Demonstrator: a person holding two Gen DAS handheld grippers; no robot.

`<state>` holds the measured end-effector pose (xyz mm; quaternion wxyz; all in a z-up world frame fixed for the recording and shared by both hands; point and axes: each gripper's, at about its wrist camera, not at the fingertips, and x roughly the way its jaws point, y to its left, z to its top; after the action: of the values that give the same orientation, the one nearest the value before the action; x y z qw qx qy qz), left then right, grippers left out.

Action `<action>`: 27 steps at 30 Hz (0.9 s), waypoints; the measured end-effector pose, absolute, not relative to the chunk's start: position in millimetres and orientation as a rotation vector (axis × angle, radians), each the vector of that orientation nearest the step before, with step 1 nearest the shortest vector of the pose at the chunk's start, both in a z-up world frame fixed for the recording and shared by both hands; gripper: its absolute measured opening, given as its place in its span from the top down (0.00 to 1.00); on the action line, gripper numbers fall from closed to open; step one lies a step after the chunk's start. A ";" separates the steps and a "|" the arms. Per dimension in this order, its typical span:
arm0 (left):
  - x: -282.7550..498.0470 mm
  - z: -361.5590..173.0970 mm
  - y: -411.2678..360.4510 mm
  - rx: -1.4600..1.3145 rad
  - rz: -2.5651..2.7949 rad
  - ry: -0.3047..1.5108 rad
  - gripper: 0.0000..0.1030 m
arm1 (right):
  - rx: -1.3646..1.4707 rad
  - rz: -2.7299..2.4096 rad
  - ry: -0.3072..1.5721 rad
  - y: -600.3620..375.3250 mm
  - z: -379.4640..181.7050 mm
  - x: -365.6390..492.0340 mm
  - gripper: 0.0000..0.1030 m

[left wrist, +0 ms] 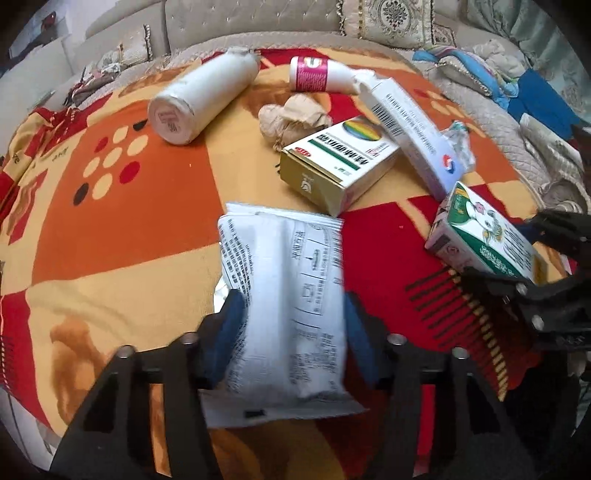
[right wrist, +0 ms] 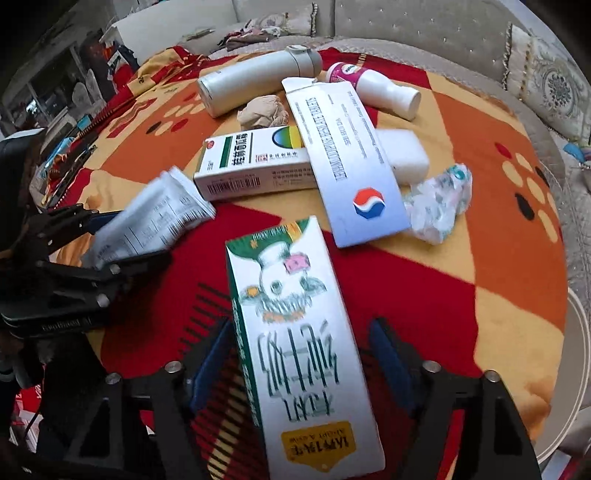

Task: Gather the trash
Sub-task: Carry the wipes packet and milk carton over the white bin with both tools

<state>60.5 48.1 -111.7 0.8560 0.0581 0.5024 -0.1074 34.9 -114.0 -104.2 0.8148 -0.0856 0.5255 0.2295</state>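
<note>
Two grippers work over a round table draped in a red, orange and yellow patterned cloth (left wrist: 122,221). The left gripper (left wrist: 291,332) has a white printed sachet (left wrist: 284,295) between its blue pads; the sachet is lifted off the cloth and blurred, and both pads look to be against its edges, so I record it as gripped. The right gripper (right wrist: 301,362) straddles a white-and-green carton (right wrist: 299,332) with a cartoon figure on its face. The carton's left edge lies against the left pad, but a gap of cloth shows between its right edge and the right pad. Whether it is clamped I cannot tell.

Loose on the cloth, towards the far side:
- white-and-gold medicine box (left wrist: 332,162) with a rainbow disc, lying flat
- long white box (right wrist: 347,162) with a red-and-blue emblem, resting across it
- crumpled beige paper (left wrist: 291,118) just behind those boxes
- crumpled clear wrapper (right wrist: 439,203) beside the long box
- white flask (left wrist: 203,99) lying on its side
- small white bottle (left wrist: 317,74) with a pink label, also on its side

A beige tufted sofa (left wrist: 258,18) curves behind the table.
</note>
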 end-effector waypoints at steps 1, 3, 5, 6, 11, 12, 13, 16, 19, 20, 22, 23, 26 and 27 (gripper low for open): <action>58.4 -109.0 48.0 0.118 -0.225 1.051 0.53 | -0.187 0.491 1.107 -116.6 -102.8 31.4 0.46; 54.7 -99.8 49.0 0.087 -0.232 1.036 0.54 | -0.164 0.506 1.091 -122.3 -98.9 26.7 0.46; 49.7 -87.5 49.6 0.060 -0.234 1.011 0.55 | -0.150 0.513 1.065 -126.6 -92.9 22.5 0.46; 47.7 -82.6 49.1 0.052 -0.237 1.001 0.54 | -0.145 0.515 1.052 -128.9 -89.0 20.2 0.46; 42.7 -61.9 36.6 0.025 -0.258 0.962 0.54 | -0.099 0.526 1.008 -141.1 -72.7 8.5 0.46; 42.4 -59.4 32.9 0.022 -0.265 0.958 0.54 | -0.094 0.518 1.000 -144.4 -70.5 7.0 0.46; 42.5 -57.2 29.1 0.022 -0.272 0.955 0.55 | -0.090 0.512 0.995 -146.0 -69.4 6.1 0.46; 43.3 -50.2 10.3 0.042 -0.295 0.938 0.54 | -0.069 0.483 0.982 -157.7 -64.9 3.9 0.46; 47.1 -45.7 -12.2 0.058 -0.325 0.929 0.54 | -0.037 0.450 0.970 -174.0 -59.2 3.7 0.46; 48.3 -44.5 -19.3 0.064 -0.332 0.924 0.54 | -0.027 0.434 0.964 -180.8 -57.0 3.6 0.46; 50.7 -42.6 -32.0 0.074 -0.347 0.917 0.54 | -0.007 0.406 0.953 -193.9 -52.1 3.8 0.46; 52.2 -41.3 -40.0 0.078 -0.359 0.913 0.54 | 0.003 0.392 0.948 -200.9 -50.0 3.6 0.46; 57.0 -37.8 -66.8 0.098 -0.398 0.898 0.54 | 0.030 0.345 0.934 -221.8 -45.0 4.5 0.46; 58.1 -37.2 -73.9 0.102 -0.407 0.896 0.54 | 0.042 0.326 0.932 -230.4 -43.7 4.9 0.46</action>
<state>58.1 -73.9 -37.2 0.8801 0.0491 0.4300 -0.1953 4.9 -230.4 -43.7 0.8804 0.0204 0.4471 0.1566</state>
